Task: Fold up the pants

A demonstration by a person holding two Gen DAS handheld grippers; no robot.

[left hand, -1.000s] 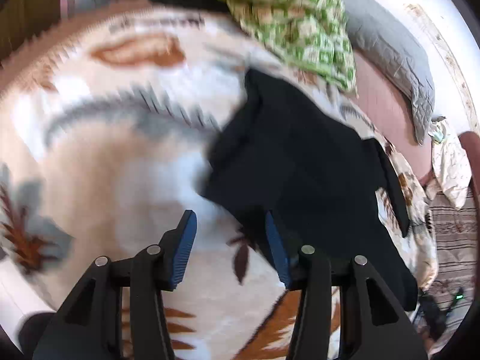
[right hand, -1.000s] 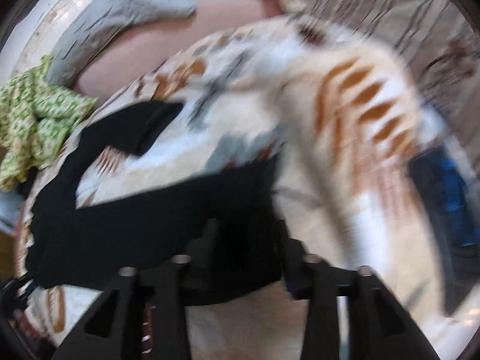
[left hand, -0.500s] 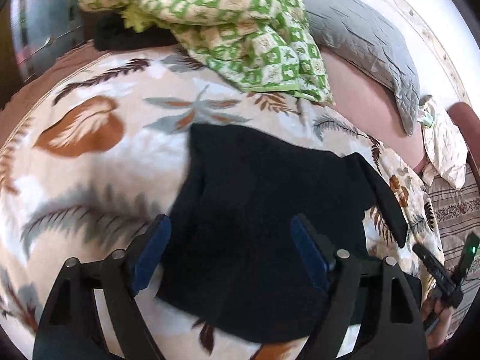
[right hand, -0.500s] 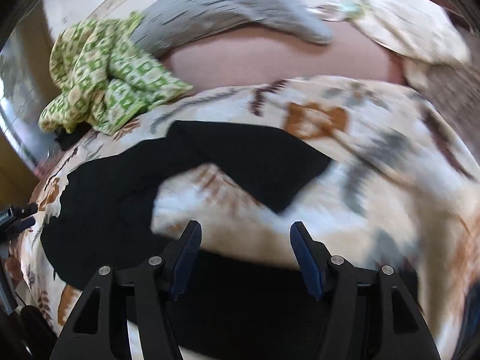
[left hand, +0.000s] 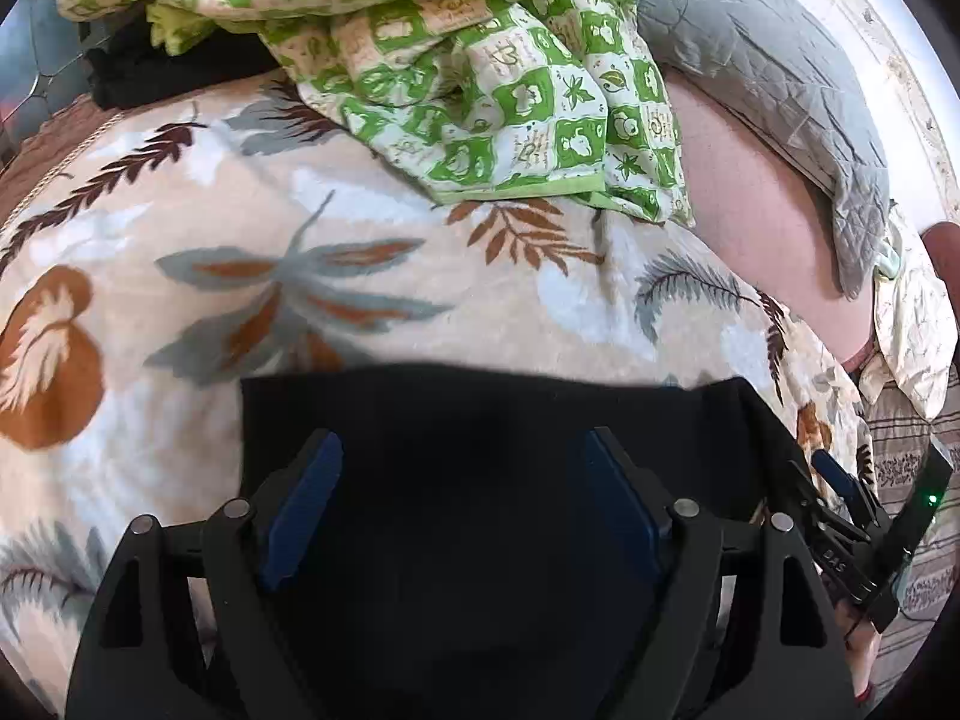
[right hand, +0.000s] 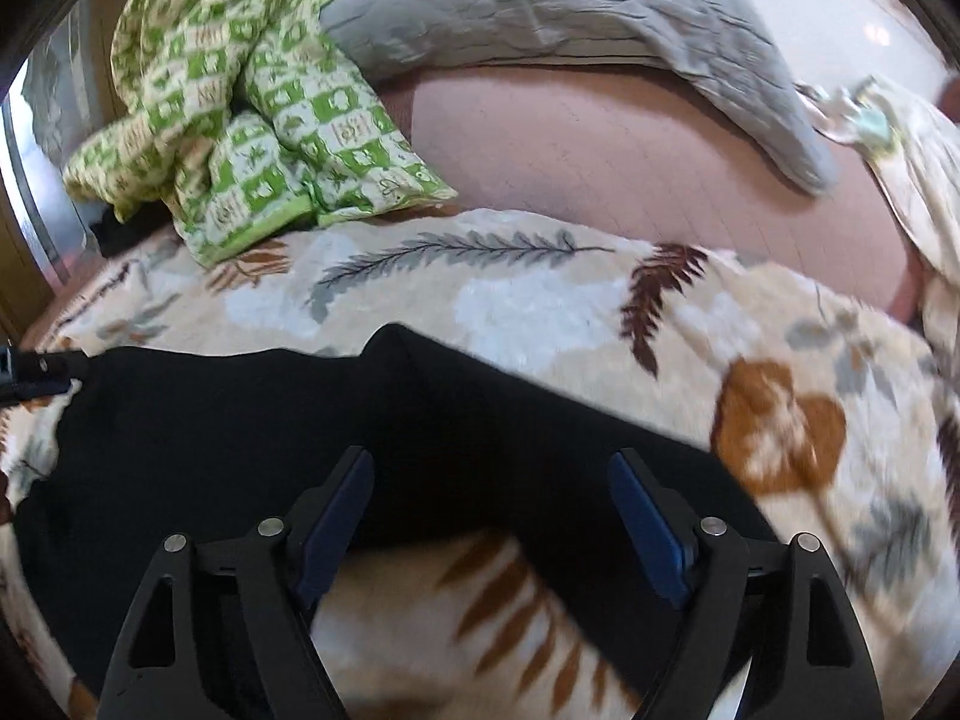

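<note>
Black pants lie flat on a leaf-patterned blanket, with a straight far edge. My left gripper hangs over them, open wide, nothing pressed between its blue pads. In the right wrist view the pants spread from the left edge down to the lower right, with blanket showing below them. My right gripper is over that leg, jaws opening and gripping nothing. The right gripper also shows at the right edge of the left wrist view.
A crumpled green checked cloth lies at the far side of the blanket. A grey pillow rests on a pink sheet behind it. A pale cloth sits at the right.
Both grippers swept across the bed and opened wider. The right gripper let go of the dark cloth it was over. The pants now lie flatter, with a straight far edge.
</note>
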